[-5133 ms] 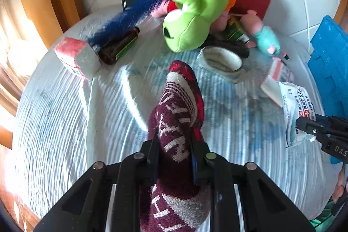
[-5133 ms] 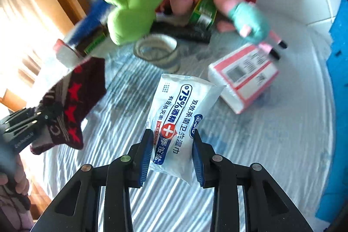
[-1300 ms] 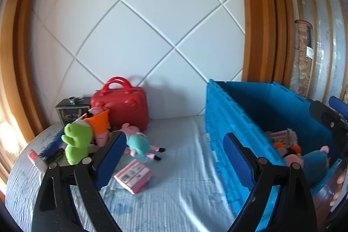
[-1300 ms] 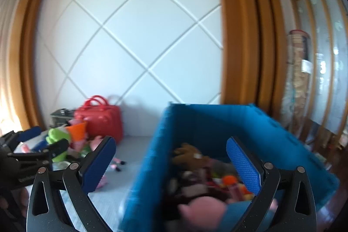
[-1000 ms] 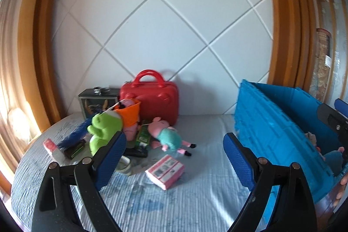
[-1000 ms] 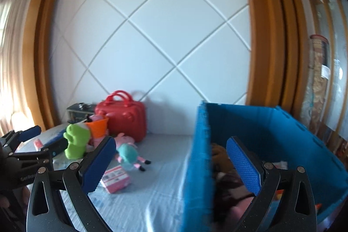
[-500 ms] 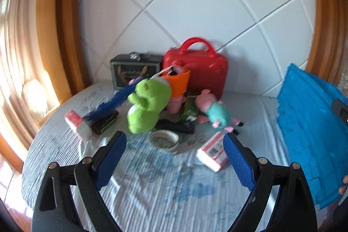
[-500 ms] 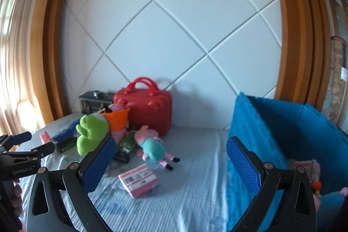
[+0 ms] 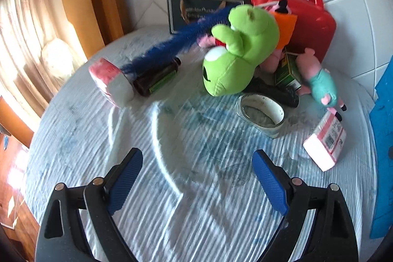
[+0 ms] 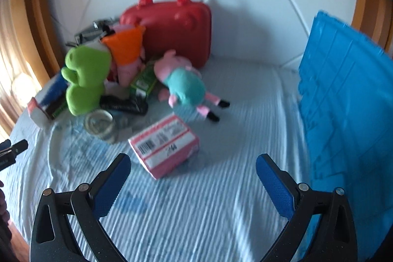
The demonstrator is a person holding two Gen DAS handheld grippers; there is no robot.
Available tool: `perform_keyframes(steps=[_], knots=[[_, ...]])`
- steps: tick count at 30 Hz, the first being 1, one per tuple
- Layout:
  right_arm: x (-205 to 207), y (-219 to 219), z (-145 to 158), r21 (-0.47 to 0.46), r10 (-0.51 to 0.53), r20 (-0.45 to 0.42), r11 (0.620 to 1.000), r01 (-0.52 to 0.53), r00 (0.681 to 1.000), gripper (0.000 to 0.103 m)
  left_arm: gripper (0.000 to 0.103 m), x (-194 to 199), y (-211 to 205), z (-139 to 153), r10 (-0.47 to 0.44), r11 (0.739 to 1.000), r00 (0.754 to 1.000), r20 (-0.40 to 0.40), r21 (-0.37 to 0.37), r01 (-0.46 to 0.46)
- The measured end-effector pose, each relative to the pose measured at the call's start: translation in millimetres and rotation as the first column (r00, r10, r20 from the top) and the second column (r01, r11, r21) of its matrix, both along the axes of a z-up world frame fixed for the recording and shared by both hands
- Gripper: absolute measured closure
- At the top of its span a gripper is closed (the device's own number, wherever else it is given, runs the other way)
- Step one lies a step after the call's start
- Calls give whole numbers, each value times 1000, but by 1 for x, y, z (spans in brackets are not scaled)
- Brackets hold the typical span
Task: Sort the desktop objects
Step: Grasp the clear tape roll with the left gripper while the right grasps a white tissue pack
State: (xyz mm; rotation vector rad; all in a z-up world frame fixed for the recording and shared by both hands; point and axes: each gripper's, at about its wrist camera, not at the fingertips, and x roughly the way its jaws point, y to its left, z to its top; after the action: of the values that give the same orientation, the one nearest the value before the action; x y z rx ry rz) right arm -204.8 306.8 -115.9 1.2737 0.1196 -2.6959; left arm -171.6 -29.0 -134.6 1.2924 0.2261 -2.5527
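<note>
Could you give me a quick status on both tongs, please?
Left tongs open, empty. Right tongs open, empty, over pink box. Nothing in the way.

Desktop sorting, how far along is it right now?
Nothing in hand: left gripper and right gripper are both open and empty. Left on the table: green plush, pig plush, pink box, tape roll, brown bottle, red case.
</note>
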Motion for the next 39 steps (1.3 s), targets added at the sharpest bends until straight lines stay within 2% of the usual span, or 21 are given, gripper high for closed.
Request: perform_keyframes(steps=[8,12,15,18,20,24,27,30,33,35,38,39], knots=[[-37,-9,-41,-7,-9,95,1000,10,995,0,12,-83,35,-46,-83,994,993,86,79,77],[-50,-11,-58,5,-12,128,1000,11,992,0,12,-114,67,-60,-154,983,983,99,113,142],[-61,-11,-70,8,-14,156,1000,13,988,0,12,-136,88,-74,-161,985,978,130,90,150],[-70,-11,-80,8,-18,175,1000,17,984,0,12,-160,95,-92,-102,993,981,163,69,92],[-75,-11,-84,3,-20,182,1000,20,983,0,11,-169,99,-97,-79,997,983,166,9,78],[-84,-17,-93,-25,-8,205,1000,14,979,0,11,-165,84,-105,-55,998,980,193,-29,62],[-89,-28,-99,-72,14,221,997,2,975,0,10,-147,58,-107,-34,999,983,182,-13,37],[-91,-44,-106,-94,42,245,995,-19,969,0,11,-131,31,-111,12,997,975,221,-72,4],[-88,-62,-119,-75,75,269,996,-57,960,0,11,-117,5,-121,39,995,962,270,-97,-13],[-87,-65,-131,-36,73,288,997,-66,955,0,10,-107,-8,-122,50,994,960,276,-107,-22],[-86,-44,-138,-4,21,299,1000,-21,954,0,10,-95,-17,-115,49,993,960,274,-117,-17],[-86,-28,-139,3,-25,308,1000,25,951,0,10,-92,-19,-111,42,994,963,267,-112,-13]])
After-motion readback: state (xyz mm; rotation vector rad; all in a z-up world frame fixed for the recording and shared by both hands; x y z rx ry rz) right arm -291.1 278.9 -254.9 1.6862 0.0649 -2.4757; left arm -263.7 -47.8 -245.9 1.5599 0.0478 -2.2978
